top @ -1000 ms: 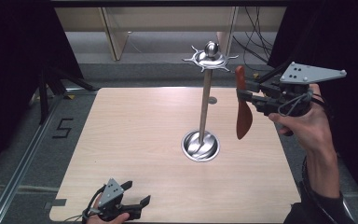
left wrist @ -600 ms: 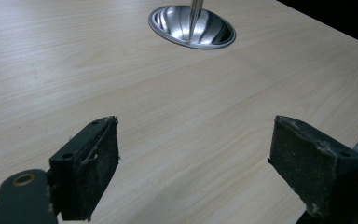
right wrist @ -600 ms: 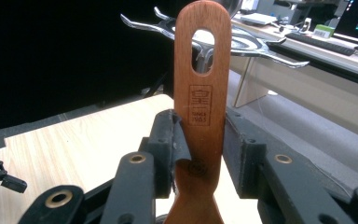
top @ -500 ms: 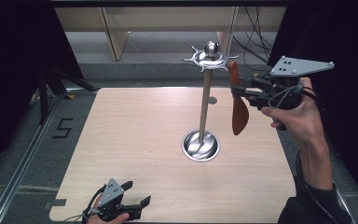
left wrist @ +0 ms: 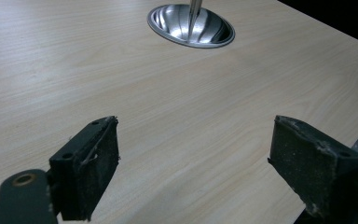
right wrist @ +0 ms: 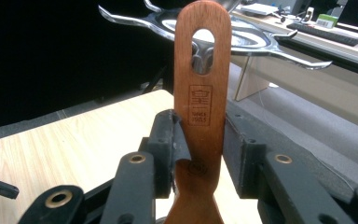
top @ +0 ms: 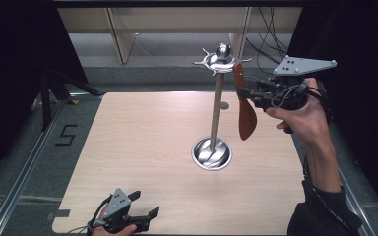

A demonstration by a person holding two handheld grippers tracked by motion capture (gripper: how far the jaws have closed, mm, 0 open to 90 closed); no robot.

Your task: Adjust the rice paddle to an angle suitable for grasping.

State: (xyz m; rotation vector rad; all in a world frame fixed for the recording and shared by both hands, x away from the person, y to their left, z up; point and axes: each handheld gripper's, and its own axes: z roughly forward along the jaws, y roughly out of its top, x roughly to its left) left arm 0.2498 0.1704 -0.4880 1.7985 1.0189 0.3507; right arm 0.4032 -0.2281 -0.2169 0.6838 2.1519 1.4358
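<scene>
- The right claw (top: pixel 246 92) is clamped on the handle of a reddish-brown wooden spatula with an oval hanging hole at its top (top: pixel 244 105); the right gripper view shows the two black pads pressing the handle's flat faces just below its stamped mark.
- The spatula (right wrist: pixel 202 93) hangs upright, blade down and hole end up. Gripping below the hole keeps the opening free, which I judge is the point: a hook has to pass through it.
- It is held in the air just beside the shiny chrome utensil stand with a ball top and a ring of curved hooks (top: pixel 218 61), well above the pale wooden worktop (top: pixel 142 142). In the right gripper view one of the hooks (right wrist: pixel 204 53) shows through the hole, so the two look roughly lined up; whether the hook has entered I cannot tell.
- The stand's thin post rises from a round dished chrome base (left wrist: pixel 191 25) near the middle of the worktop, so the hooks sit high and the hand must come in raised and level.
- The left claw (top: pixel 145 212) rests at the near edge of the worktop, its jaws wide apart with nothing between them, probably parked clear of the hanging.
- Next, I judge, the hole must be settled over a hook before the grip loosens.
</scene>
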